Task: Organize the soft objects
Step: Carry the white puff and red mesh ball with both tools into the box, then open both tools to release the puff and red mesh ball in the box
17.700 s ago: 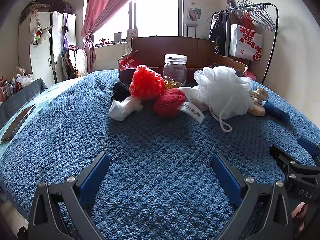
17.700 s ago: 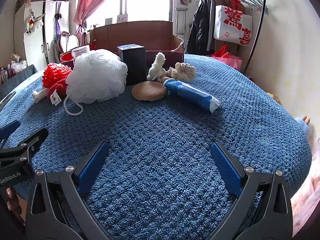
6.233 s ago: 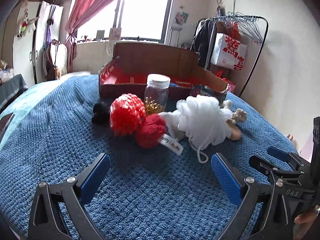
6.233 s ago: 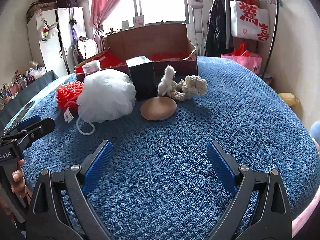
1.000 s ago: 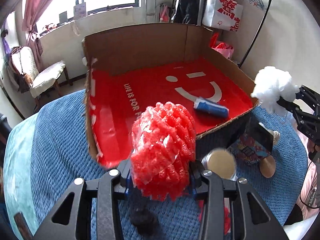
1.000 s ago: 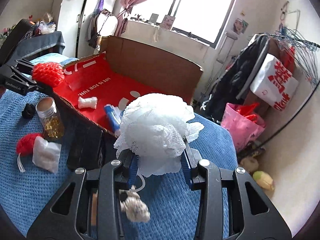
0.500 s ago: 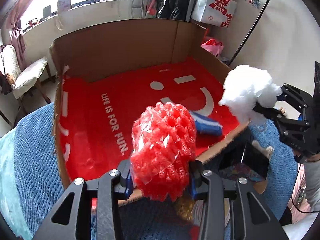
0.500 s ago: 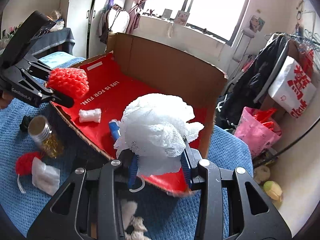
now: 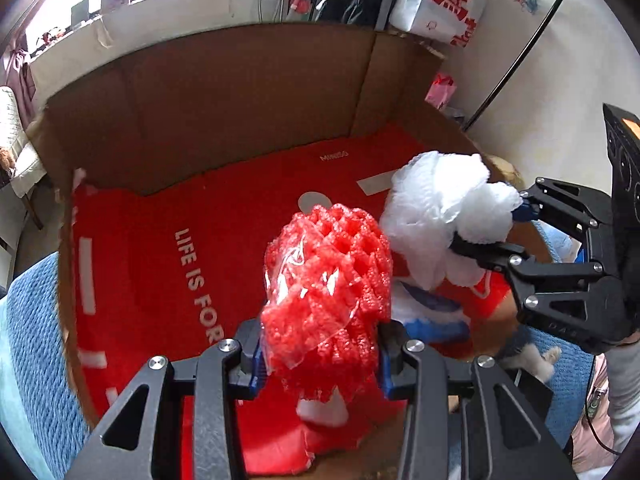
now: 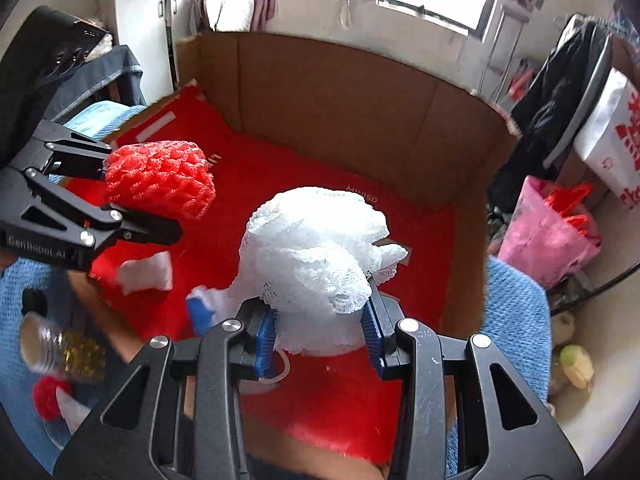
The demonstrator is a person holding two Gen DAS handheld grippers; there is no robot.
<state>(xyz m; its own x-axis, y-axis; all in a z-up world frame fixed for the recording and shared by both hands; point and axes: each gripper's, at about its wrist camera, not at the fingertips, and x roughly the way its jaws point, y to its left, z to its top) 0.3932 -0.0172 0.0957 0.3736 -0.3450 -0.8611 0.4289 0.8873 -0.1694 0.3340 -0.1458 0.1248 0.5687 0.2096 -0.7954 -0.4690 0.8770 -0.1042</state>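
Left wrist view: red sponge [image 9: 326, 280] clamped in left tongs [image 9: 320, 354], white pouf [image 10: 316, 256] in right tongs [image 10: 320, 330].

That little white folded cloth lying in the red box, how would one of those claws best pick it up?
From above, fingers straddling the white cloth's narrow width. It lies flat on the box's red floor, a low soft wad, so pinching its middle should gather it. Both grippers are full now.
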